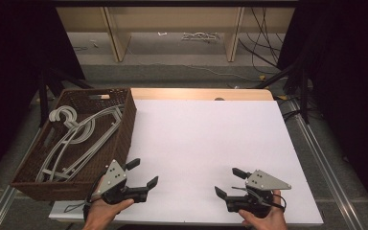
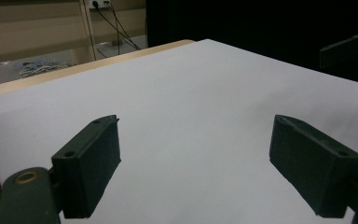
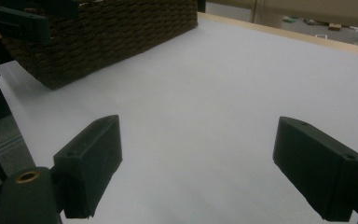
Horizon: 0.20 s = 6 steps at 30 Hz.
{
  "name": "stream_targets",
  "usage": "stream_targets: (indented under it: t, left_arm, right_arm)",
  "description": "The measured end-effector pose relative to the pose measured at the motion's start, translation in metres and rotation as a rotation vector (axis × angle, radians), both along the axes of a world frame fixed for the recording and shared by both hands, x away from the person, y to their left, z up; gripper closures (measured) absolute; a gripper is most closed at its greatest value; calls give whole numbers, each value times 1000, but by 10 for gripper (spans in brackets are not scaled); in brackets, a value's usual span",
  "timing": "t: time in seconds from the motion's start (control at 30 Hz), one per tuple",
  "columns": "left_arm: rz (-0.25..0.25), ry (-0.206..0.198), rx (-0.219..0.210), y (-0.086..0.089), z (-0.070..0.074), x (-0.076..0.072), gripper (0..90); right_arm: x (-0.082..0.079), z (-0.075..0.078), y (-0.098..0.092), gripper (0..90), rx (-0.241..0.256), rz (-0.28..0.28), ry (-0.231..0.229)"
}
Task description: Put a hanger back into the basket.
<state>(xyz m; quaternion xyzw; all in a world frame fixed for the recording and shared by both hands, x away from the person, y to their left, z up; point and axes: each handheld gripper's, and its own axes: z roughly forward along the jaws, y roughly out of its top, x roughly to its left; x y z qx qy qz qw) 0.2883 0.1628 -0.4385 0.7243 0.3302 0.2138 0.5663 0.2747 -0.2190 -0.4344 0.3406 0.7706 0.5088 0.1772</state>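
- White board [image 1: 211,143] is covering the table in front of us, with a strip of pale wood [image 1: 201,93] showing along its far edge and dark curtains hanging at both sides of the room.
- We are seeing a brown wicker basket [image 1: 124,129] sitting at the left edge of the board; in the right gripper view its woven wall [image 3: 102,37] is standing at the upper left.
- Grey clothes hangers [image 1: 76,139] are lying tangled inside the basket, their hooks pointing toward its far end.
- We are holding the left gripper [image 1: 143,173] near the front edge, just beside the basket's near right corner, jaws spread wide and gripping nothing; its own view [image 2: 196,163] is showing bare white board between them.
- We are holding the right gripper [image 1: 229,181] near the front edge, well apart from the basket, jaws likewise spread and empty [image 3: 198,168].
- Both grippers are facing each other across the bare board.
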Motion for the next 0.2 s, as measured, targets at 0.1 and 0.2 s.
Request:
stream_targets:
  t: [0.1, 0.2]
  left_arm:
    - [2, 6, 11, 0, 0, 0, 159]
    - [-1, 2, 15, 0, 0, 0, 159]
  right_arm:
    - [0, 0, 0, 163, 5, 3, 2]
    - [0, 0, 0, 163, 1, 2, 1]
